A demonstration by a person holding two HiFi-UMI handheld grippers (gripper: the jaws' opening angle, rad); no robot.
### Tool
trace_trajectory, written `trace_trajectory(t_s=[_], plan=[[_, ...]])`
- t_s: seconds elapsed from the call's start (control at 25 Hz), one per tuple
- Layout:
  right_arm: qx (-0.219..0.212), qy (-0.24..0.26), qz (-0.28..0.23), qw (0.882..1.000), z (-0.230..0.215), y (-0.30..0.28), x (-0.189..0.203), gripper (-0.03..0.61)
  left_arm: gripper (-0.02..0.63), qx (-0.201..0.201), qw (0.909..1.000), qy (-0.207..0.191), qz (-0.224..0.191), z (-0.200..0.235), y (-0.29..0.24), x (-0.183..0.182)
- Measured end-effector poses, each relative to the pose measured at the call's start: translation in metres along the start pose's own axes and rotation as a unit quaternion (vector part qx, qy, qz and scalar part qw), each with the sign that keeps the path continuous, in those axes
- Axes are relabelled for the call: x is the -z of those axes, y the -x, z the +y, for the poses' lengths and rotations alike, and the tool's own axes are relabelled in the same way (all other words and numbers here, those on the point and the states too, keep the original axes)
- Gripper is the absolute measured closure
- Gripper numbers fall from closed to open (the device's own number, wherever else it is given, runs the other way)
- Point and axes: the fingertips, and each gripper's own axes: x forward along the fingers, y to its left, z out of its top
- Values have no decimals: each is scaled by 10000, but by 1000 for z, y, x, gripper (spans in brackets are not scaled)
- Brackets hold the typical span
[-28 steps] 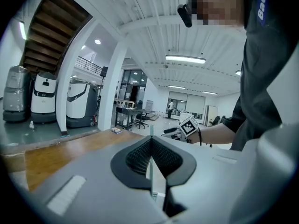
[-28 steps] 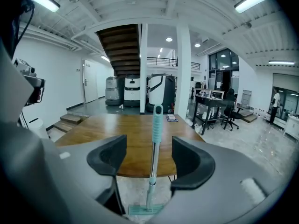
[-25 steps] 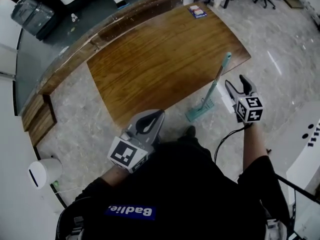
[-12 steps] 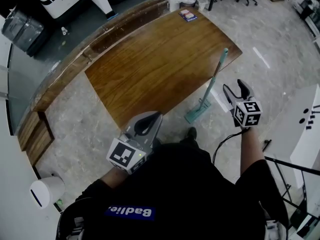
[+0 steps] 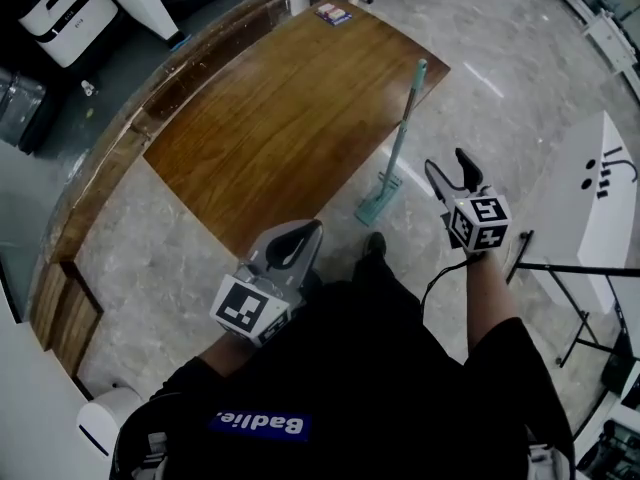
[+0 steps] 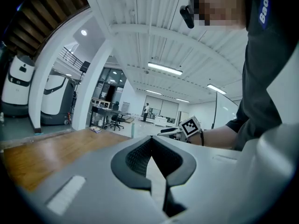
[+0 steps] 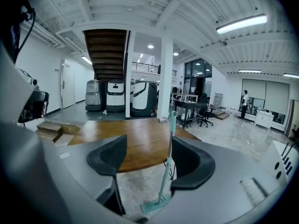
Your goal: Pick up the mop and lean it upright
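Observation:
A teal mop (image 5: 401, 136) stands tilted, its handle top resting on the edge of the wooden table (image 5: 270, 118) and its flat head (image 5: 376, 204) on the stone floor. My right gripper (image 5: 446, 163) hangs open and empty just right of the handle, not touching it. In the right gripper view the mop (image 7: 166, 164) shows between the open jaws, some way beyond the right gripper (image 7: 149, 153), against the table (image 7: 140, 139). My left gripper (image 5: 303, 233) is held close to my body, shut and empty. The left gripper (image 6: 152, 146) points up and out across the table.
A small book (image 5: 333, 13) lies at the table's far corner. White machines (image 5: 60, 3) stand beyond the table. A white table (image 5: 590, 183) and a black stand (image 5: 560, 268) are to my right. Low wooden steps (image 5: 60, 298) and a white bin (image 5: 105, 423) are to my left.
The head view has swung, so the table and mop have slid left and up in the picture. The mop still leans on the table. Both grippers hold the same states.

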Motion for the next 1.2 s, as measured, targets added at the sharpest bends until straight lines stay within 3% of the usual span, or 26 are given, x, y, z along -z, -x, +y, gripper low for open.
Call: trace_trajectory(t_s=[0.32, 0.64, 0.84, 1.2], plan=[[254, -134, -4, 9996, 13, 63, 22, 272, 595, 814, 9965, -22, 188, -45, -25, 15], [431, -473, -196, 9978, 2, 126, 42, 275, 595, 1237, 9918, -161, 276, -100, -48, 16], [386, -633, -361, 9966, -2, 167, 54, 293, 595, 1198, 9919, -131, 393, -139, -57, 28], [265, -913, -630, 9935, -17, 249, 91, 413, 595, 989, 9930, -229, 596, -240, -73, 48]])
